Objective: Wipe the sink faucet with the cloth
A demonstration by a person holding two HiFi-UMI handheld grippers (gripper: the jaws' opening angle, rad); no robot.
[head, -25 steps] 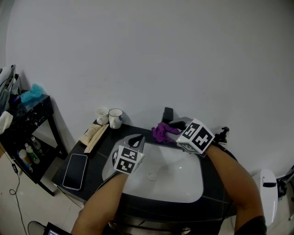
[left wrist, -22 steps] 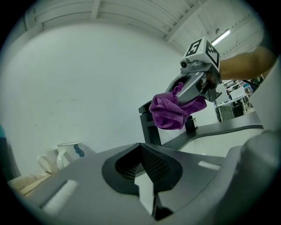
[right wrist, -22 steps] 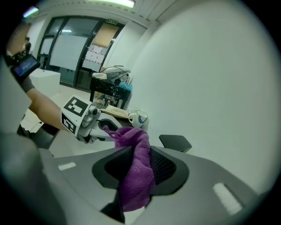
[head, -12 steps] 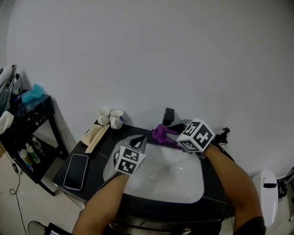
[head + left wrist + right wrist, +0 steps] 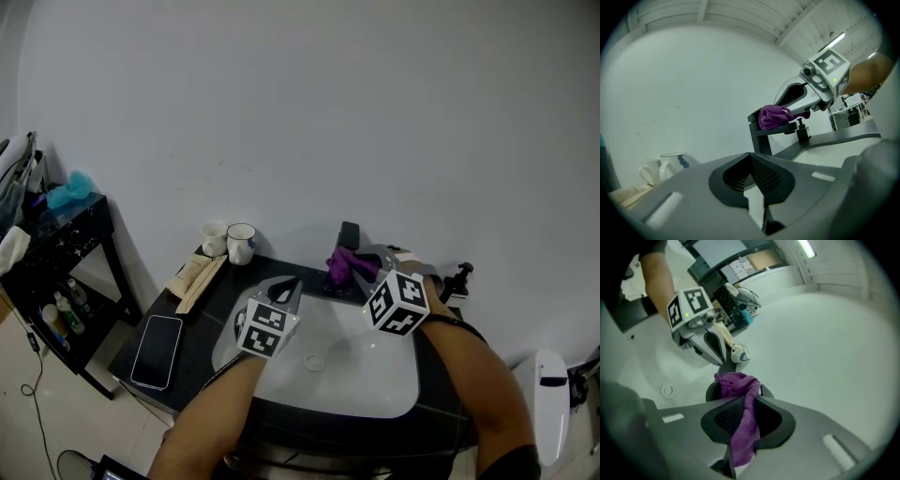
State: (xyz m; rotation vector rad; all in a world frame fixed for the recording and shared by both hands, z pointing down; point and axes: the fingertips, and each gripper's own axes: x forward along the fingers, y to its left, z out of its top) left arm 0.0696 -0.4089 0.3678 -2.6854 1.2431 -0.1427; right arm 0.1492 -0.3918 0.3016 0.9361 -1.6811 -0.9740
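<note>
Wiping looks to be under way: the purple cloth (image 5: 342, 265) sits bunched on top of the black faucet (image 5: 757, 138), draped over the spout where it leaves the upright post at the back edge of the sink. The right gripper (image 5: 743, 406) has its jaws clamped on the cloth, a fold running down between the pads and hanging out below them, with the rest heaped ahead of the tips against the faucet. From the left gripper view the cloth covers only the top of the spout; the post and the spout's underside show bare.

The left gripper (image 5: 752, 180) hovers over the left part of the white basin (image 5: 375, 375), well apart from the faucet. Its jaws are drawn together with nothing between them, only a sliver of basin showing past the pads.

My judgement is that the next move calls for keeping the right jaws tight and dragging the cloth along the spout toward its tip, then down the sides and the post, pressing enough that the fabric rubs and does not just slide off. The left gripper has no evident part in this.

Farther out, a black pump bottle (image 5: 457, 276) stands just right of the faucet. Two mugs (image 5: 241, 242) sit at the counter's back left, and a phone (image 5: 156, 349) lies flat near its left front corner.
</note>
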